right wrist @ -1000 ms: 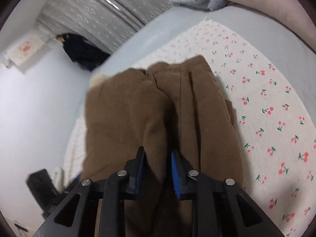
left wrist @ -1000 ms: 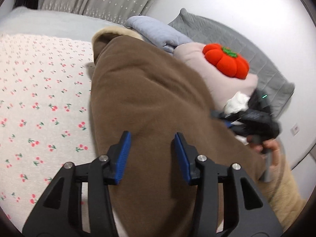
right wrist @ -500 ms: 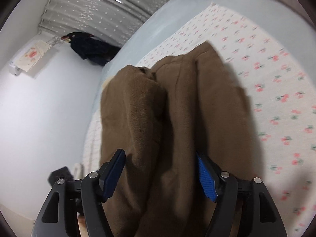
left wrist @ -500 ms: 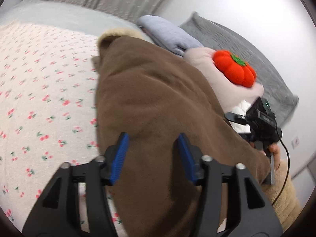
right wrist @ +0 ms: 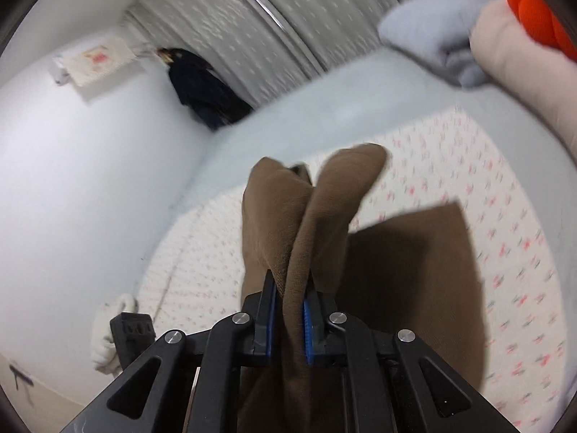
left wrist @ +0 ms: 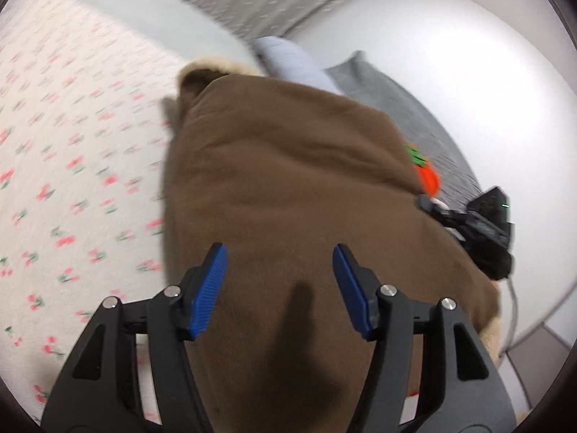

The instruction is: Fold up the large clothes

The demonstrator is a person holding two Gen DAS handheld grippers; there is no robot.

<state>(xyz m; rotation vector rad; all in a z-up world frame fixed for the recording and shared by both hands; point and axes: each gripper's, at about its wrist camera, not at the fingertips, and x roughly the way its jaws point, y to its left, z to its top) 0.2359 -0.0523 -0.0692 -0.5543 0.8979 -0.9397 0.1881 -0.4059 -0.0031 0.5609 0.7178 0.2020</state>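
A fold of the brown garment (right wrist: 288, 252) is clamped between the right gripper (right wrist: 289, 319) fingers and raised off the bed (right wrist: 487, 195). The left gripper (left wrist: 279, 283) fingers are opening above it, nothing pinched; the lift should be kept even so layers stay aligned.

No text, label, brand or number can be read in either view. The pale rectangular cloth hanging on the white wall (right wrist: 95, 60), far up and left of the right hand-held gripper (right wrist: 290, 319), bears only a blurred reddish mark, too soft to make out.
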